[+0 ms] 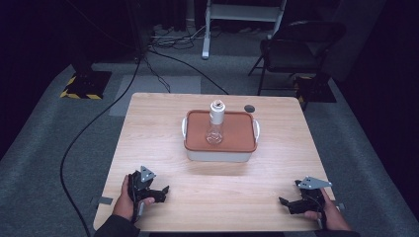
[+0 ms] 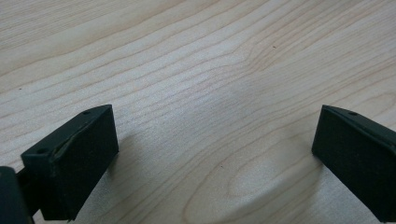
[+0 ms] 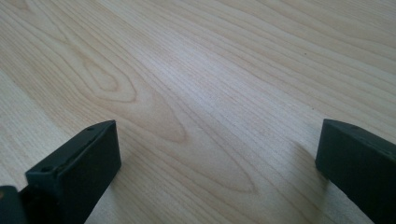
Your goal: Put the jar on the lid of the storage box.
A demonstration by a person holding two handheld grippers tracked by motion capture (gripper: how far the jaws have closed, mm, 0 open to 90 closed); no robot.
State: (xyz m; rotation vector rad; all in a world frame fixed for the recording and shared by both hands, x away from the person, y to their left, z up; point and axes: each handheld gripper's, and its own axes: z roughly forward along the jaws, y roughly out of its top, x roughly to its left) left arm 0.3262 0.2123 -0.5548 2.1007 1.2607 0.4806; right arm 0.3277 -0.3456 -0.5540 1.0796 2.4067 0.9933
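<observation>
A clear glass flask (image 1: pixel 215 129) with a white neck and a cap stands upright on the orange lid of a white container (image 1: pixel 220 154) at the table's middle. My left gripper (image 1: pixel 159 193) rests near the front left edge, held by a hand, its jaws wide apart over bare wood (image 2: pixel 210 140). My right gripper (image 1: pixel 286 203) rests near the front right edge, also open, with nothing between its fingers (image 3: pixel 74 168). Both grippers are well short of the container.
The wooden table (image 1: pixel 148 133) has a small dark round hole (image 1: pixel 249 108) behind the container. A black folding chair (image 1: pixel 291 49) stands beyond the far right corner. Cables (image 1: pixel 99 118) run over the grey floor at left.
</observation>
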